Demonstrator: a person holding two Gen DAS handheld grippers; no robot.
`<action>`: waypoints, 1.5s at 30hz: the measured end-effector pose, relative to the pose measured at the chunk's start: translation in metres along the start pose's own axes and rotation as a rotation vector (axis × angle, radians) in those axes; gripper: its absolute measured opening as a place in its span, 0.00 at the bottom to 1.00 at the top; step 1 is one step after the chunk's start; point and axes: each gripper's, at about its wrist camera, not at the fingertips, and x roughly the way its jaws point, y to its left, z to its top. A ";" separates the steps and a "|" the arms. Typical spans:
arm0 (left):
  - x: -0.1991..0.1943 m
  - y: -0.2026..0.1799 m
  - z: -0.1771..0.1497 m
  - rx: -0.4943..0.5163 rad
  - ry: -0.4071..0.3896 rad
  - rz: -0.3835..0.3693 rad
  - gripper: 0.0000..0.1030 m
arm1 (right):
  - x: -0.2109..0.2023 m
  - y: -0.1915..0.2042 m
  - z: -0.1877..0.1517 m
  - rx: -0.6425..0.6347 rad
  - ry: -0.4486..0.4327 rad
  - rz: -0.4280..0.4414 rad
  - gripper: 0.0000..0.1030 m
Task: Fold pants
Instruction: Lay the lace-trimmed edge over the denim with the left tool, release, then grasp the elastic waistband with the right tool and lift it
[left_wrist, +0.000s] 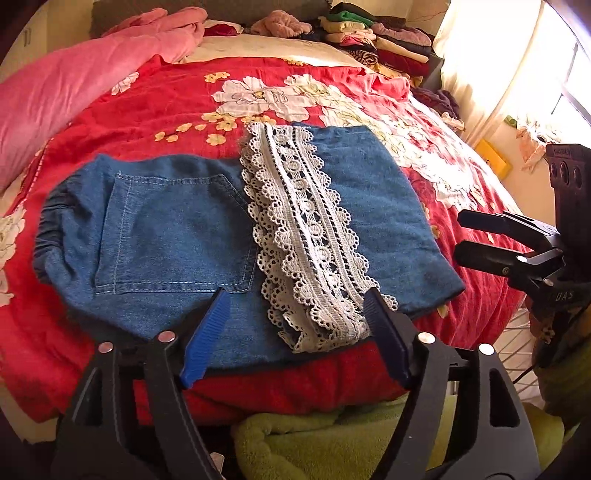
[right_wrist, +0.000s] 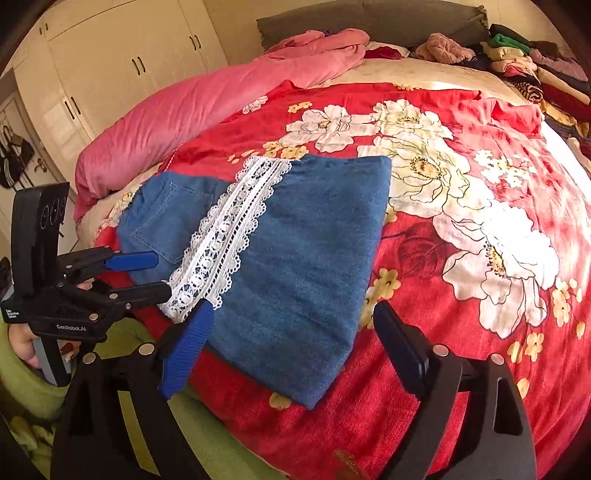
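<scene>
Blue denim pants (left_wrist: 177, 236) with a white lace band (left_wrist: 303, 236) lie folded flat on the red floral bedspread (left_wrist: 166, 107). My left gripper (left_wrist: 295, 332) is open and empty, hovering above the pants' near edge by the lace end. In the right wrist view the pants (right_wrist: 306, 251) lie ahead and the lace (right_wrist: 225, 236) runs along their left part. My right gripper (right_wrist: 291, 343) is open and empty over the pants' near right corner. The left gripper shows at the left of that view (right_wrist: 155, 275); the right one shows at the right edge of the left wrist view (left_wrist: 461, 236).
A pink quilt (left_wrist: 74, 81) lies bunched along the bed's far left. Stacks of folded clothes (left_wrist: 376, 40) sit at the headboard corner. A green garment (left_wrist: 325, 439) lies below the bed's near edge. White wardrobes (right_wrist: 122, 62) stand to the left, a bright window (left_wrist: 517, 66) to the right.
</scene>
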 end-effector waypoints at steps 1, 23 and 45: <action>-0.002 0.001 0.000 -0.001 -0.006 0.006 0.71 | -0.001 0.001 0.001 -0.002 -0.002 -0.003 0.85; -0.039 0.041 0.001 -0.082 -0.106 0.087 0.88 | 0.003 0.055 0.062 -0.141 -0.038 0.030 0.85; -0.060 0.137 -0.018 -0.316 -0.149 0.156 0.89 | 0.073 0.133 0.133 -0.297 0.024 0.160 0.85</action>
